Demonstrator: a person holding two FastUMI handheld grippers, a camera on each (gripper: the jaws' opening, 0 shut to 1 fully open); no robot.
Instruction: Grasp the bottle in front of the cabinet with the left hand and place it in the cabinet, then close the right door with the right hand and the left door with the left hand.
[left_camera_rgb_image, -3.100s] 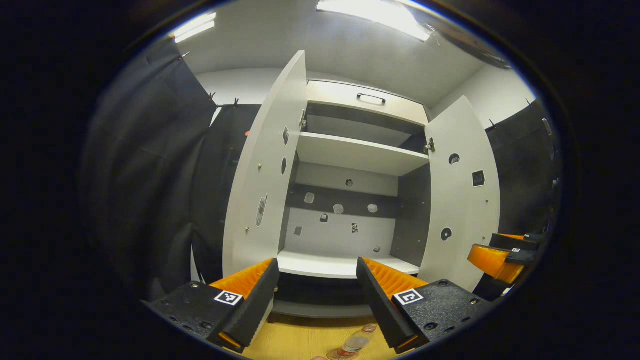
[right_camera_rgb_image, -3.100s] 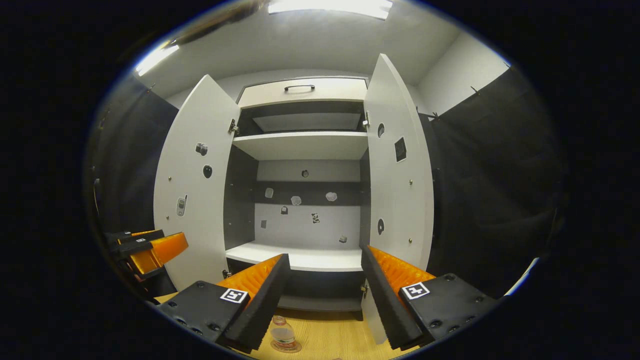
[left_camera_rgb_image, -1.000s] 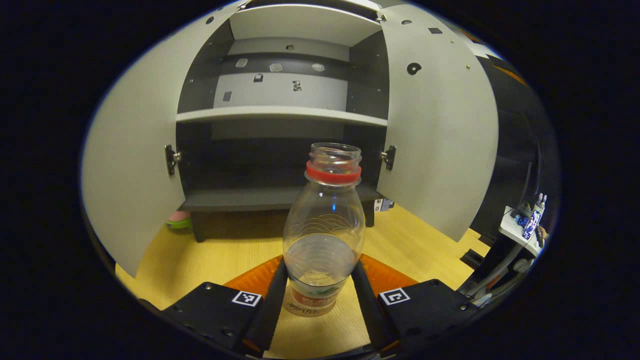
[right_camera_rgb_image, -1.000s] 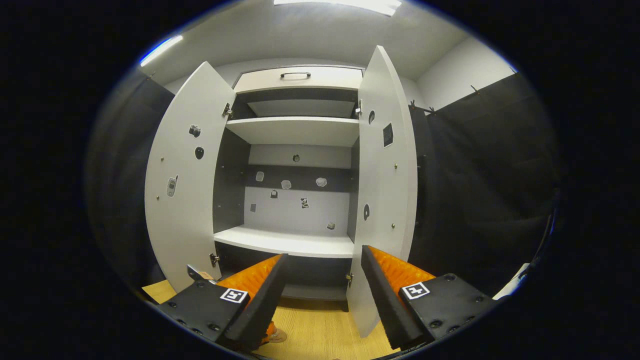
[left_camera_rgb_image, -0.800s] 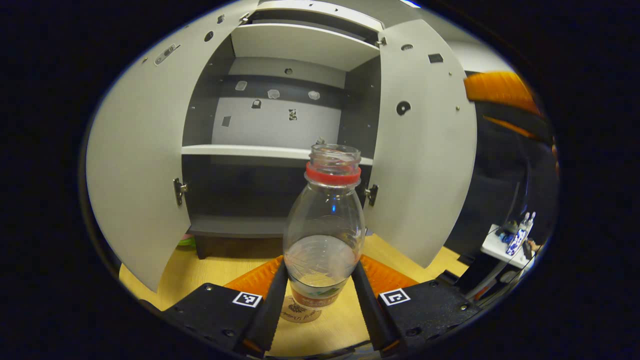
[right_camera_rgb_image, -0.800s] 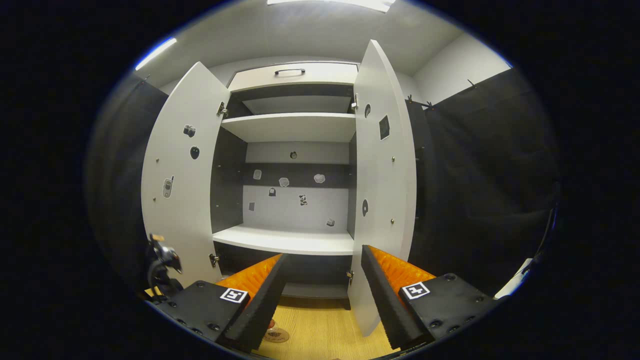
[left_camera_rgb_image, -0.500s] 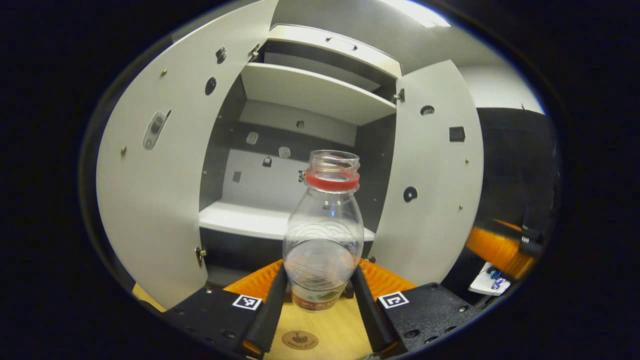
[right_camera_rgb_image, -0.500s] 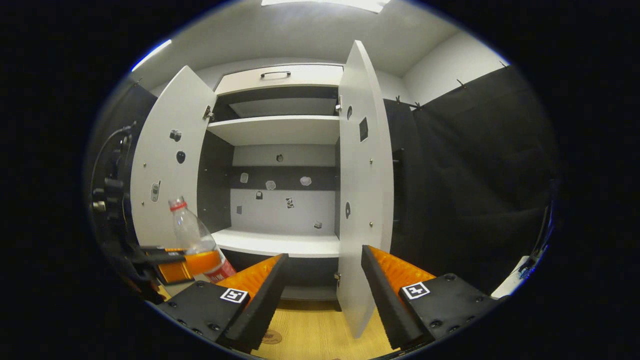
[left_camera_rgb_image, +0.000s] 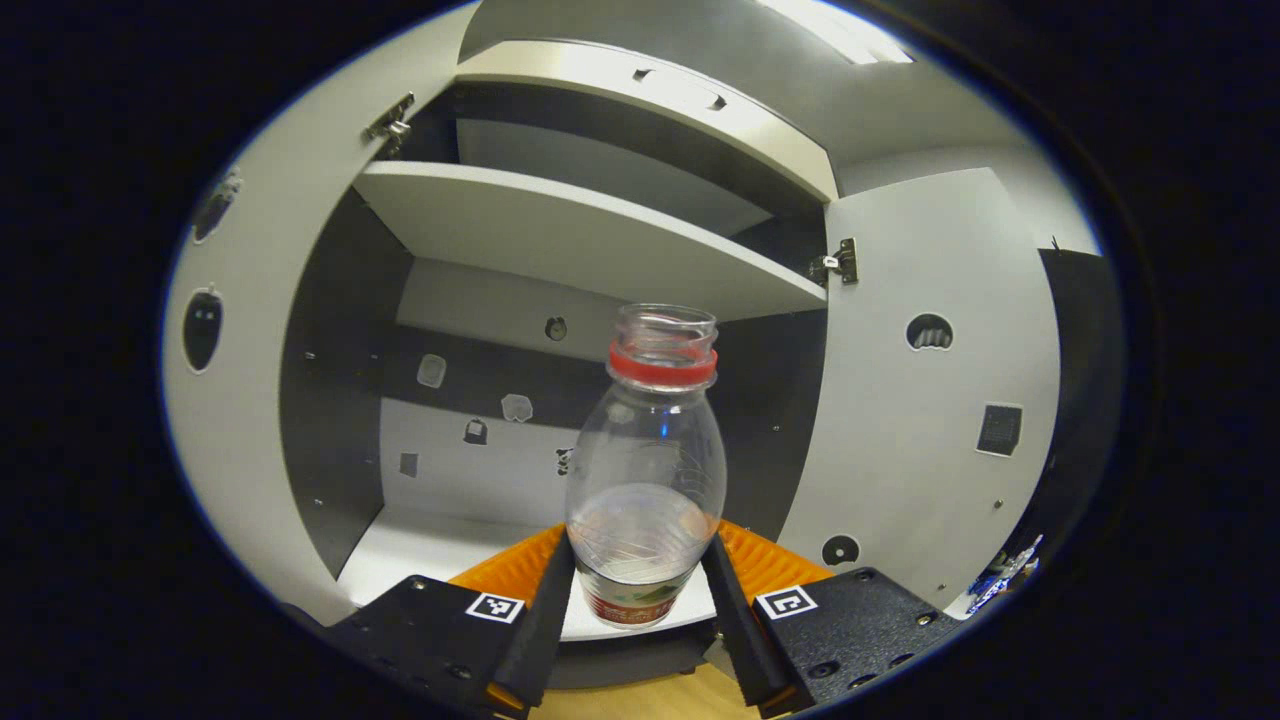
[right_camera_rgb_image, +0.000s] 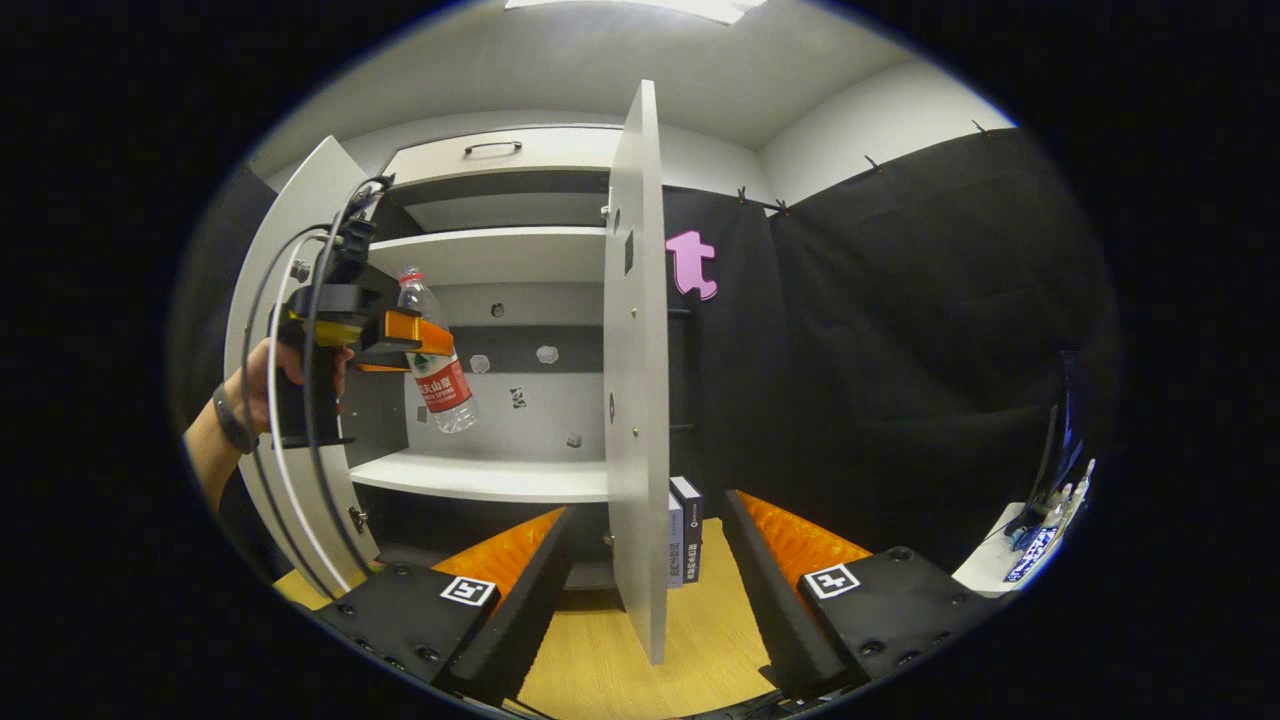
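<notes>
the left claw (left_camera_rgb_image: 637, 600) gripped the clear plastic bottle (left_camera_rgb_image: 646, 470) by its lower body, both fingers pressing on it, and held it in the air in front of the open cabinet (left_camera_rgb_image: 590, 240), above the lower shelf (left_camera_rgb_image: 420, 545). the right claw (right_camera_rgb_image: 645, 590) was open, with the edge of the right door (right_camera_rgb_image: 637, 400) between its fingers.

Bright ceiling strip lights (left_camera_rgb_image: 835, 25) at twelve to one o'clock wash the white cabinet shelves (left_camera_rgb_image: 580, 235) evenly, leaving the dark lower recess (right_camera_rgb_image: 470, 525) shadowed. Both views are sharp centrally; fisheye bending curves the white cabinet doors (right_camera_rgb_image: 635, 380) toward the rims. A small glint marks the clear plastic bottle (left_camera_rgb_image: 645, 470).
</notes>
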